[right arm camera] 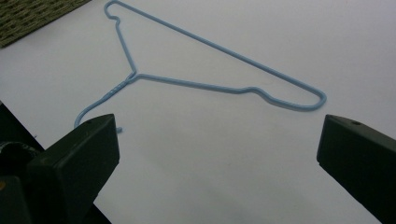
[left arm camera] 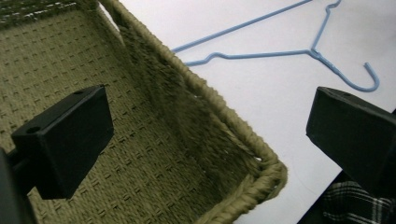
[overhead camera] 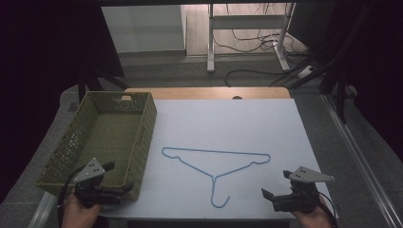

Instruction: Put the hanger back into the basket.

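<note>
**Blue wire hanger flat on the white table, both grippers spread and empty**

The hanger (overhead camera: 216, 167) is thin light-blue wire — a wide triangle with a small notch near each shoulder, a twisted neck and an open hook. It lies flat on the white table top (overhead camera: 228, 123), roughly in the middle, hook pointing toward the person's edge and the long straight bar on the far side. Just to its left, not touching it, stands an olive woven basket (overhead camera: 142, 137) with nothing visible inside.

The high view gives the whole layout: the basket at the table's left, the hanger beside it, a hand at each near corner. The left gripper view adds the basket's weave and thick braided rim (left arm camera: 224, 116) close up, plus a bit of plaid cloth at the bottom right (at the table's edge). The right gripper view shows the hanger's twisted neck (right arm camera: 119, 86) and notches in detail.

The left gripper (overhead camera: 105, 176) hovers over the basket's near right corner, jaws spread wide, gripping nothing. The right gripper (overhead camera: 275, 184) sits at the near right corner, well apart from the hanger — jaws likewise wide apart and empty.
</note>
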`<state>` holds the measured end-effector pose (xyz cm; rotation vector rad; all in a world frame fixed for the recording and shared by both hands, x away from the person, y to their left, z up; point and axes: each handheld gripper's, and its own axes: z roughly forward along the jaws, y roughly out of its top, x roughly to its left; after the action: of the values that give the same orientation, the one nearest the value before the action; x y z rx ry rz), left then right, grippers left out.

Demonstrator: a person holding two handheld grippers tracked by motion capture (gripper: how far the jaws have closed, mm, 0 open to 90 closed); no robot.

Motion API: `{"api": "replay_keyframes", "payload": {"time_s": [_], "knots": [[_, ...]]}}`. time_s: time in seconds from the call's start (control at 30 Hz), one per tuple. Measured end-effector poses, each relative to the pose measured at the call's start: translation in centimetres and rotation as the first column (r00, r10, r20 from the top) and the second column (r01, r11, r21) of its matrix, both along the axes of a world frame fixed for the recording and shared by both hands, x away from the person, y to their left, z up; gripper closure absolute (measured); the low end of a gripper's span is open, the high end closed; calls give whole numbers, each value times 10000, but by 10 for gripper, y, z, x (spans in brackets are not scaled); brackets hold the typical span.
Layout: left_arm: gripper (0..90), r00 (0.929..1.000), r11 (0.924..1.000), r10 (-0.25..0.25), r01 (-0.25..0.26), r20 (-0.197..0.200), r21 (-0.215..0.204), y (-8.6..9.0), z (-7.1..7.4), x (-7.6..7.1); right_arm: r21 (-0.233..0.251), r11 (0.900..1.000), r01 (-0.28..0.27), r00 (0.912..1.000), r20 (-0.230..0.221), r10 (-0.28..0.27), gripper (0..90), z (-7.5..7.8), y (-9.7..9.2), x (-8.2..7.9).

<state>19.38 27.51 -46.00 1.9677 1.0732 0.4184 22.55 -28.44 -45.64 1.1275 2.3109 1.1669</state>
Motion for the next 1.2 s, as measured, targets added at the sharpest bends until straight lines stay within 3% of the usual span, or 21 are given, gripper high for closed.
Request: {"api": "replay_keyframes", "payload": {"time_s": [0.57, 0.77, 1.2], "knots": [[14, 9999, 9991, 49, -43, 141, -423, 4, -1, 1, -144, 9999, -1, 10000, -63, 0, 0, -1, 0, 0], [19, 9999, 9977, 88, -93, -83, -667, 5, 0, 1, -158, 9998, 128, 9999, -69, -129, 0, -2, -1, 0], [24, 9999, 9992, -57, 62, 119, -404, -1, 8, 3, -442, 9990, 104, 9999, -36, -106, 0, -1, 7, 0]]}}
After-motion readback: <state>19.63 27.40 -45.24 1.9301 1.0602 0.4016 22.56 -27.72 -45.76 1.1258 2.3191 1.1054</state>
